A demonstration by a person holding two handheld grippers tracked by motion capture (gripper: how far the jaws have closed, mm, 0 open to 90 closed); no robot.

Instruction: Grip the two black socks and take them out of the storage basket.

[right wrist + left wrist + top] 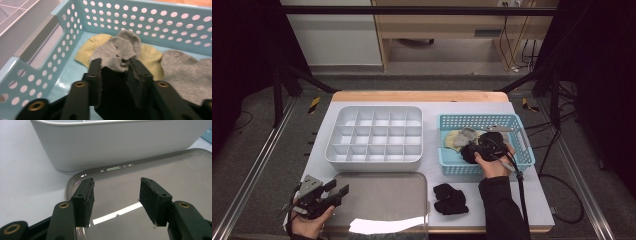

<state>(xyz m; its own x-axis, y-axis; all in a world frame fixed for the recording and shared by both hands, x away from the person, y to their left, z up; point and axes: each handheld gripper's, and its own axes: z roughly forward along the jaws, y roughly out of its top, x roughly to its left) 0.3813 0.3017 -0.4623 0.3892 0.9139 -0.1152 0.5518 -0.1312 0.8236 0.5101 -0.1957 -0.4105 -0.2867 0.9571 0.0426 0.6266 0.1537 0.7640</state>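
My right gripper (482,148) reaches into the light blue perforated basket (477,120) at the right. Its jaws (115,62) are closed on a black sock (113,87), which fills the gap between the pads. Under and beyond it lie a grey sock (117,48), a yellow sock (97,41) and another grey sock (185,65). My left gripper (338,188) rests at the near left, over the corner of a metal tray (382,192). In the left gripper view its jaws (117,181) stand wide apart with nothing between them.
A white divided box (377,107) with several empty cells stands behind the tray, close ahead of the left gripper (112,142). A bundle of black socks (450,198) lies on the white mat between the tray and the right forearm.
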